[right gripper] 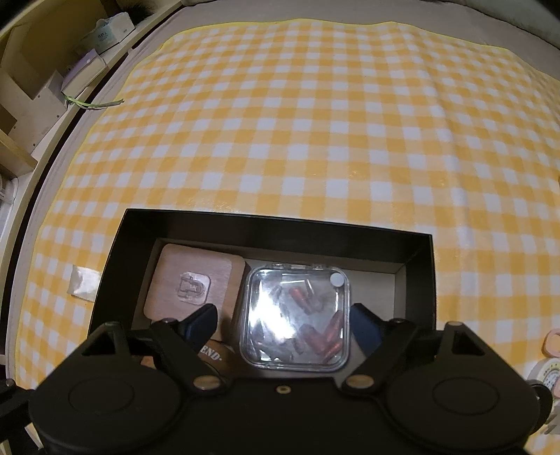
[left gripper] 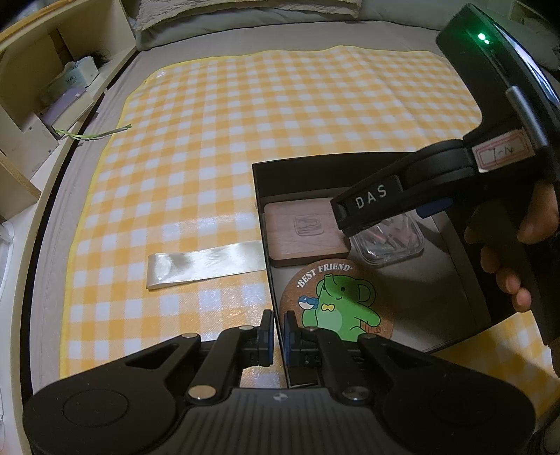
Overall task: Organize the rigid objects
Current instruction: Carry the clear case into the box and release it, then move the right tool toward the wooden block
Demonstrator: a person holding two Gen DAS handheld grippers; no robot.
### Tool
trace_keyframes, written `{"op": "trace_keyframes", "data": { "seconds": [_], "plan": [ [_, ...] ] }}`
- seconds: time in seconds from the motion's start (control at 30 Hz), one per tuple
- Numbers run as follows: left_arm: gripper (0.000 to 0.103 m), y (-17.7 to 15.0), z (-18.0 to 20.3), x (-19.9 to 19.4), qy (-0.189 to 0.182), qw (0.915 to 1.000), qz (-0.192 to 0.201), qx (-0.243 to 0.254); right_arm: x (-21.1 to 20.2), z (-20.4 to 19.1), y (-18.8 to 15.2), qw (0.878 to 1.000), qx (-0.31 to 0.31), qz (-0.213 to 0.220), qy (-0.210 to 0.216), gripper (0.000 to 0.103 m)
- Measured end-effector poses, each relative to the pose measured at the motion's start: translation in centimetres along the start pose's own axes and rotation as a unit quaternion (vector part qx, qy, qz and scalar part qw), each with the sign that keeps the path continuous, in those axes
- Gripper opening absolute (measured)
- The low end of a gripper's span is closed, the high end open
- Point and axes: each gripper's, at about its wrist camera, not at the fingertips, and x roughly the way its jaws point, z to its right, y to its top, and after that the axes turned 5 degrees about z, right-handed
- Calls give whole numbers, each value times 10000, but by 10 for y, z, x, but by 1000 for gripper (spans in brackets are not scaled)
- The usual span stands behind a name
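A black box (left gripper: 260, 196) (right gripper: 115, 245) lies on the yellow checked cloth. Inside it lie a wooden square (left gripper: 301, 231) (right gripper: 192, 280), a round cork coaster with a green elephant (left gripper: 336, 301), and a clear plastic case of small red parts (left gripper: 388, 245) (right gripper: 295, 315). My left gripper (left gripper: 279, 332) is shut on the box's left wall near the front corner. My right gripper (right gripper: 283, 322) is open over the box, its fingers on either side of the clear case; from the left wrist view it (left gripper: 350, 224) hangs just above the case.
A cream ribbon strip (left gripper: 206, 262) (right gripper: 84, 281) lies on the cloth left of the box. Shelves with boxes (left gripper: 42, 105) stand along the left edge. Small pastel items (right gripper: 549, 367) lie at the far right. Pillows (left gripper: 245, 14) lie beyond the cloth.
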Motion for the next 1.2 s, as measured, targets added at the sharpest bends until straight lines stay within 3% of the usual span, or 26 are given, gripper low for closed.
{"op": "trace_keyframes", "data": {
  "seconds": [0.17, 0.23, 0.43, 0.5, 0.9, 1.2],
  "plan": [
    [6, 0, 0, 0, 3, 10000, -1, 1, -2, 0, -2, 9999, 39, -26, 104, 82],
    [6, 0, 0, 0, -3, 10000, 1, -6, -5, -2, -1, 9996, -97, -18, 271, 64],
    [6, 0, 0, 1, -14, 10000, -1, -11, -28, -9, 4, 9978, -547, 55, 361, 45],
    [6, 0, 0, 1, -15, 10000, 0, -11, -41, -9, 8, 9969, -607, 172, 462, 45],
    [6, 2, 3, 2, 29, 10000, -15, -11, -115, 46, 14, 9878, -589, 1143, 878, 71],
    [6, 2, 4, 1, 67, 10000, -23, 38, -159, 114, 3, 9815, -507, 1755, 574, 89]
  ]
}}
